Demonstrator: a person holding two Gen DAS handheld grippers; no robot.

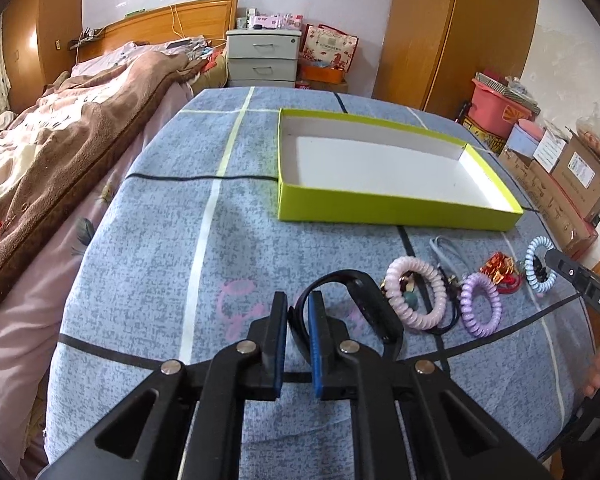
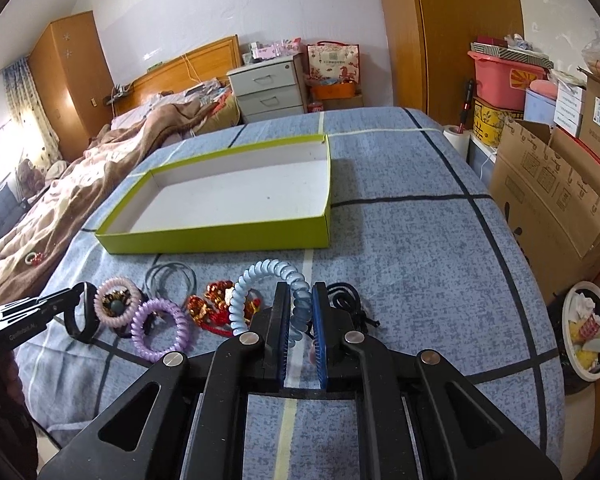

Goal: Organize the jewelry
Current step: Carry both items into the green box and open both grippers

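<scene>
My left gripper (image 1: 298, 334) is clamped on the black wristband (image 1: 364, 304), stiff-looking and light, near the bed's front edge; my right gripper (image 2: 300, 332) pinches the blue coil hair tie (image 2: 266, 284), springy, best held across one coil; the green box (image 2: 228, 200) lies empty beyond, mid-bed.

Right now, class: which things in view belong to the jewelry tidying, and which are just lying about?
Job:
green box
black band, in left tongs
blue coil, in right tongs
pink coil
purple coil
red ornament

Lying about:
brown blanket
drawers
cardboard boxes
</scene>
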